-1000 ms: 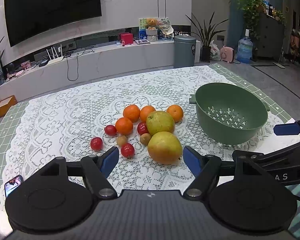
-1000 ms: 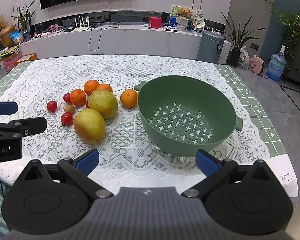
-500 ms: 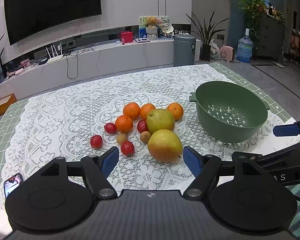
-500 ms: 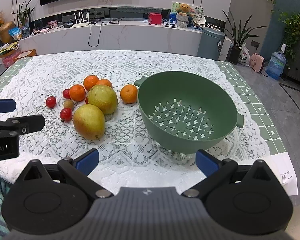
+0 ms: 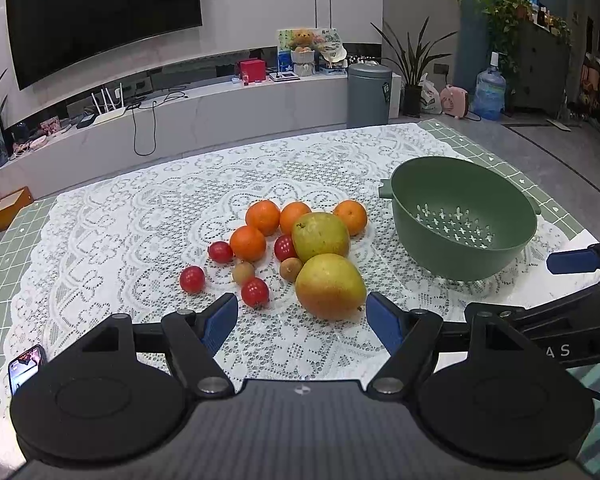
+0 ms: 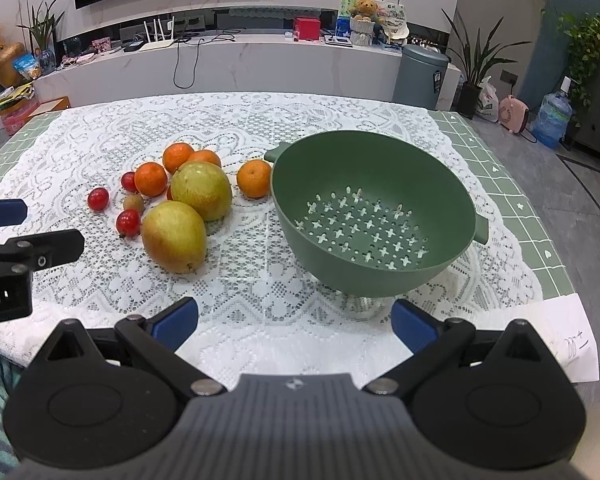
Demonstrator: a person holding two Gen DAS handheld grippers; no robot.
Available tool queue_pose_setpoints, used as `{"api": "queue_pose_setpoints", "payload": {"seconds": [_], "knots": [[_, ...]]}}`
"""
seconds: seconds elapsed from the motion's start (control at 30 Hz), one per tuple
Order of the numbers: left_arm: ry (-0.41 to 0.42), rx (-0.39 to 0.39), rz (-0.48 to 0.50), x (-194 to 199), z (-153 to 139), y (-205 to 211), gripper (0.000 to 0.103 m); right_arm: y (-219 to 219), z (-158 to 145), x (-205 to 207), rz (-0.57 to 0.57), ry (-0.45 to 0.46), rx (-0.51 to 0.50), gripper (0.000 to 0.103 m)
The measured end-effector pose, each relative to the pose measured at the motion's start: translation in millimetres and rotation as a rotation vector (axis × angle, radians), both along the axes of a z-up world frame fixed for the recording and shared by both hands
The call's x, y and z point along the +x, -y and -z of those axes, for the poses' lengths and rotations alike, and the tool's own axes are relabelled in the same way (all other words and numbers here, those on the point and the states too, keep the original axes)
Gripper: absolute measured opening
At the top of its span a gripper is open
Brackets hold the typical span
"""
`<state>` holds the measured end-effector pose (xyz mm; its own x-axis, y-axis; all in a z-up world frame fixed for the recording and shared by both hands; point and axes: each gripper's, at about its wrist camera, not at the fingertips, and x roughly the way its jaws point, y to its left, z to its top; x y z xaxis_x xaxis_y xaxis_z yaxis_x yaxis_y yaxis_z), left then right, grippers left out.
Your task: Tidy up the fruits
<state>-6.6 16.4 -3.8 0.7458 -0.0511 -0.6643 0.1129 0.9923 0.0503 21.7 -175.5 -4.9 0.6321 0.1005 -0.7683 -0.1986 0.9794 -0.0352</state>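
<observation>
A white openwork lace tablecloth [image 6: 260, 280] looks rough and matt. The round green plastic colander [image 6: 374, 184] at its 3 o'clock is smooth and matt. Small red cherry tomatoes [image 5: 255, 292] shine glossy.

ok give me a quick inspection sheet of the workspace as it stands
surface: table with white lace cloth over a green grid mat.
job's things: empty green colander; beside it two pears, four oranges, four small red fruits, two small brown fruits, all loose on the cloth.
clutter: phone, paper sheet.
grippers: left gripper and right gripper open, holding nothing.
cables: none on the table; black cable on the tv bench.
surroundings: tv, grey bin, plants.
</observation>
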Motion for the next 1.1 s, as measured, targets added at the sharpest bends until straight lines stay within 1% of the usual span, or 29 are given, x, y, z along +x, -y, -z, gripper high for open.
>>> {"api": "queue_pose_setpoints", "payload": {"seconds": [0.7, 0.87, 0.93, 1.0, 1.1], "knots": [[-0.019, -0.004, -0.004, 1.5, 2.6, -3.3, 0.086, -2.2, 5.9, 3.4, -0.002, -0.032, -0.002, 0.099], [-0.03, -0.006, -0.008, 3.5, 3.7, -4.4, 0.086, -1.2, 7.4, 3.6, -0.021, -0.03, 0.028, 0.099], [-0.036, -0.011, -0.007, 4.5, 5.0, -5.1, 0.086, -1.6, 8.4, 2.2, -0.034, -0.006, 0.038, 0.099], [-0.042, -0.021, 0.0, 5.5, 6.4, -6.4, 0.086, -2.8, 9.4, 0.1, -0.051, 0.036, 0.036, 0.099], [-0.037, -0.044, 0.02, 6.9, 9.6, -9.5, 0.081, -4.0, 10.2, -1.0, -0.094, 0.109, 0.074, 0.099]]}}
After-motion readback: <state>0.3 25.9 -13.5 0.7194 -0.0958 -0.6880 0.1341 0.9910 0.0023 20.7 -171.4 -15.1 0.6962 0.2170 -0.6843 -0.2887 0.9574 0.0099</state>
